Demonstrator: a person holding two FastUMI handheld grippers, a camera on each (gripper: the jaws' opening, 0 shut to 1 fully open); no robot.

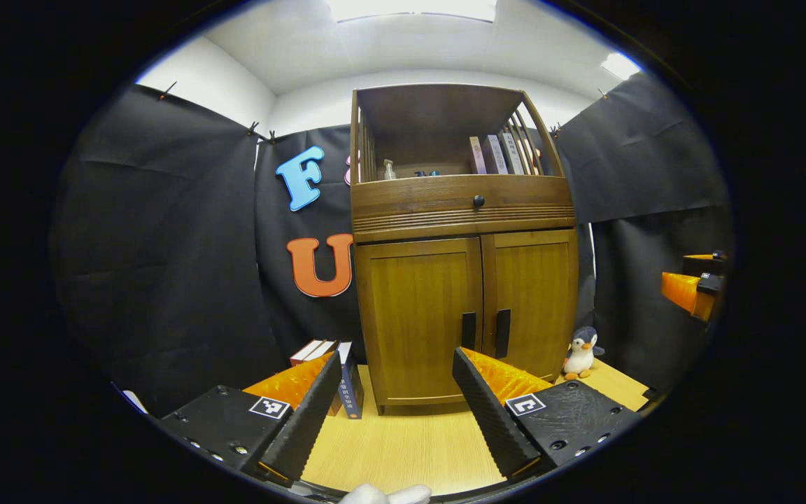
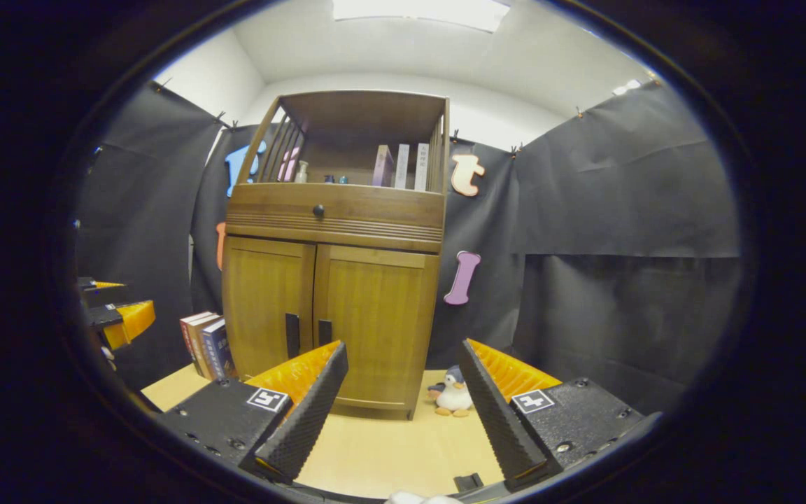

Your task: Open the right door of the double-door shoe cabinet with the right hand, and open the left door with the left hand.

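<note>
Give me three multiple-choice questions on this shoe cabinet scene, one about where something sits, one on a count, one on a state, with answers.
1. Where is the penguin toy?
A. on the top shelf
B. on the floor by the cabinet's right side
C. inside the drawer

2. How many upright books stand on the open shelf?
A. one
B. three
C. six

3. What state are the shoe cabinet doors in?
A. both shut
B. left open
C. both open

Answers: 1 B, it sits on the floor beside the right door. 2 B, three spines show. 3 A, both panels lie flush, handles side by side.
</note>
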